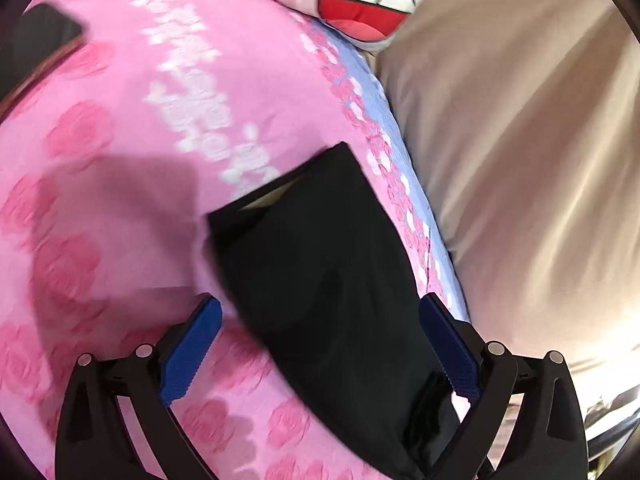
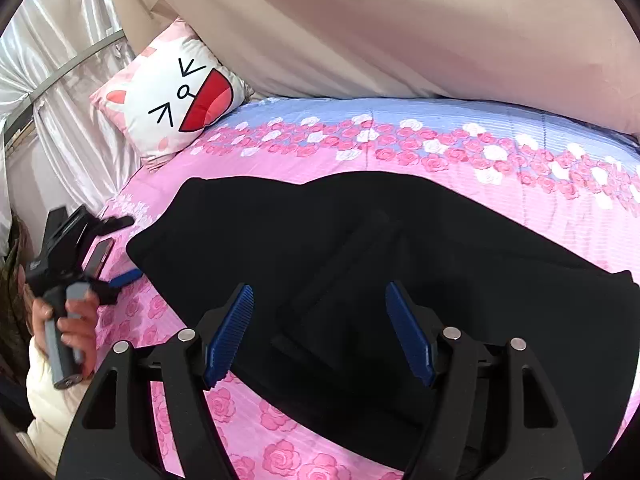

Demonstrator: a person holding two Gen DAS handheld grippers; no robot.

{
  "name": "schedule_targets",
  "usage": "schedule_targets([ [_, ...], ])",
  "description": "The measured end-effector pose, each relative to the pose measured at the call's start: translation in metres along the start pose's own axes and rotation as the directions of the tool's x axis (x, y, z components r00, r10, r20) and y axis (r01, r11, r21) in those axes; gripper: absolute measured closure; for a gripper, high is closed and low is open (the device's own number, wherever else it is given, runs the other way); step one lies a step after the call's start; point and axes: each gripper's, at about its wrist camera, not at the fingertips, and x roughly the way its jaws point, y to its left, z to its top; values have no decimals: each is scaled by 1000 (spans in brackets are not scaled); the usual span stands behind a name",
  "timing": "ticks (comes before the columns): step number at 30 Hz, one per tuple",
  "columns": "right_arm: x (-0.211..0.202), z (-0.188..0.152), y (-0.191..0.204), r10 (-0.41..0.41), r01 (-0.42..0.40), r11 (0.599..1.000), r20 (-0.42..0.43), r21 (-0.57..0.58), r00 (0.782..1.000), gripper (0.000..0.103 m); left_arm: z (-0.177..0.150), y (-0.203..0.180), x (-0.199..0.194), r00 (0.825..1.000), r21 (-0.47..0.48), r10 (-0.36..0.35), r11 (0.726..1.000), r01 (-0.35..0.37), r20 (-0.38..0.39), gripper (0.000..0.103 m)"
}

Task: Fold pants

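Black pants (image 2: 360, 232) lie folded lengthwise across the pink rose-patterned bedspread (image 2: 540, 216). In the right wrist view my right gripper (image 2: 320, 291) hovers over their near part, open, blue pads apart and nothing pinched. At that view's left edge a hand (image 2: 76, 328) holds my left gripper (image 2: 126, 248) beside the pants' end, fingers spread. In the blurred left wrist view the pants' end (image 1: 328, 280) lies between the wide-apart pads of my left gripper (image 1: 320, 302), a pale lining showing at the opening. The pads do not press the cloth.
A white cartoon-face pillow (image 2: 172, 100) leans at the bed's far corner. A beige padded wall (image 2: 400, 32) runs along the far side, and a shiny white curtain (image 2: 60, 60) hangs at the left. A white sleeve (image 2: 44, 412) shows at the lower left.
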Motion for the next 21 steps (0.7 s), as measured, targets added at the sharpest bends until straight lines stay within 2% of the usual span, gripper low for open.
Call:
schedule_targets([
  [3, 3, -1, -1, -12, 12, 1000, -8, 5, 1000, 36, 1, -9, 15, 1000, 30, -13, 999, 14, -9, 10],
  [4, 4, -2, -3, -18, 18, 1000, -12, 10, 1000, 36, 0, -11, 21, 999, 35, -29, 999, 30, -24, 21],
  [5, 5, -2, -4, -19, 20, 1000, -15, 14, 1000, 36, -1, -14, 24, 1000, 38, -19, 999, 20, -20, 39],
  [6, 7, -2, -4, -20, 20, 1000, -20, 18, 1000, 36, -1, -15, 27, 999, 43, -22, 999, 23, -26, 54],
  [7, 9, -3, -5, -19, 20, 1000, -23, 23, 1000, 36, -3, -16, 32, 999, 45, -23, 999, 24, -42, 89],
  [9, 11, -4, -6, -15, 15, 1000, -28, 27, 1000, 36, -7, -24, 33, 996, 53, -72, 996, 75, -53, 88],
  [10, 13, -4, -7, -15, 16, 999, -29, 30, 999, 36, -8, -31, 33, 997, 83, -60, 995, 63, -40, 89],
  [12, 15, -4, -9, -10, 11, 999, -31, 38, 999, 36, -22, -59, 22, 999, 196, -33, 980, 32, 1, 89],
  [15, 12, -3, -12, -9, 10, 999, -17, 54, 1000, 36, -47, -109, 8, 998, 343, -53, 938, 42, 22, 89],
  [16, 8, -1, -15, -11, 11, 998, -7, 62, 1000, 36, -57, -125, 3, 998, 395, -65, 917, 50, 25, 89],
  [18, -3, 2, -23, -28, 27, 997, 16, 72, 999, 36, -83, -165, -6, 996, 507, -92, 859, 75, 7, 89],
  [21, -21, 6, -37, -82, 78, 994, 49, 82, 995, 36, -131, -221, -9, 993, 651, -112, 751, 111, -40, 89],
])
